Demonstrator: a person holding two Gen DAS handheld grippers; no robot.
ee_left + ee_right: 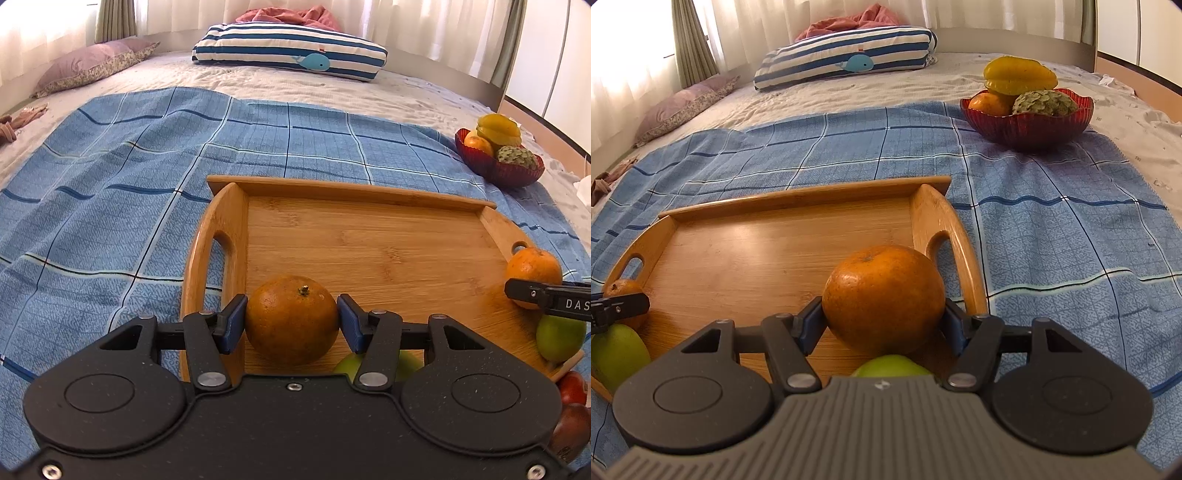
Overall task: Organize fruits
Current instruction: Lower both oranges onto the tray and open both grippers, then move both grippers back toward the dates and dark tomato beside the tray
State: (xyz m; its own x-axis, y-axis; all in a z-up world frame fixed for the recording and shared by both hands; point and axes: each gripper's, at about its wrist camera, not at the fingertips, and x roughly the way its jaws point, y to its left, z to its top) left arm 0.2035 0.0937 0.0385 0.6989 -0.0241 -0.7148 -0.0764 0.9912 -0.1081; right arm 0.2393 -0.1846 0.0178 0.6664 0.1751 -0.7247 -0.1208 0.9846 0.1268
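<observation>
An orange [291, 319] is clamped by the left gripper [291, 321] at the tray's [369, 236] left edge; another orange [882, 299] by the right gripper [882, 317] at its right edge. Green fruits [894, 369] are partly hidden beneath.

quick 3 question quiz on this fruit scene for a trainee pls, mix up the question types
1. True or false: the left claw holds a green fruit.
2. What sits atop the red bowl? A) banana B) starfruit C) pear
3. Fill in: the right claw grips an orange over the wooden ____.

Key
1. False: its pads clamp an orange; a green fruit lies beneath.
2. B
3. tray
</observation>
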